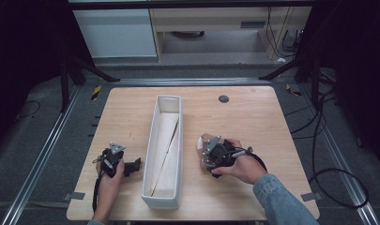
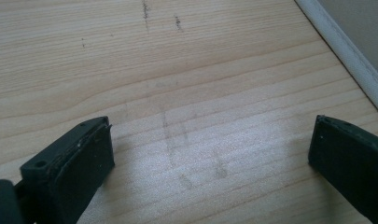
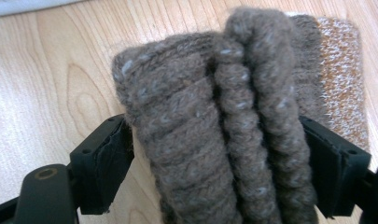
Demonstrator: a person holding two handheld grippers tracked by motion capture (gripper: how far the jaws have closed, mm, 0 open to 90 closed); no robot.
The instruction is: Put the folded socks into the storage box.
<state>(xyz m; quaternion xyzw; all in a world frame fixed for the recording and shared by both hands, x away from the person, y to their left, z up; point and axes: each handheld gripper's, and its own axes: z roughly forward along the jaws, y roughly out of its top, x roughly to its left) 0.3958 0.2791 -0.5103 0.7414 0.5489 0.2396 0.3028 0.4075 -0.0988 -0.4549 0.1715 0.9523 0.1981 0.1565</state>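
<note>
A folded brown knitted piece (image 3: 214,93), with an orange-and-white speckled part (image 3: 340,70), lies on the wooden table (image 1: 253,117) to the right of the box. My right gripper (image 3: 214,123) points down over it, a jaw on either side. The pads touch its sides without squeezing it, and a strip of wood shows beside the left pad. In the high view the knit (image 1: 205,139) pokes out past the right gripper (image 1: 210,157). My left gripper (image 1: 135,165) rests low to the left of the box, its jaws (image 2: 210,126) wide apart over bare wood.
A long white box (image 1: 152,140) lined with tan paper stands lengthwise at the table's middle, between the two hands; its wall (image 2: 350,56) is just to the left gripper's right. A dark round grommet (image 1: 224,99) sits near the far edge.
</note>
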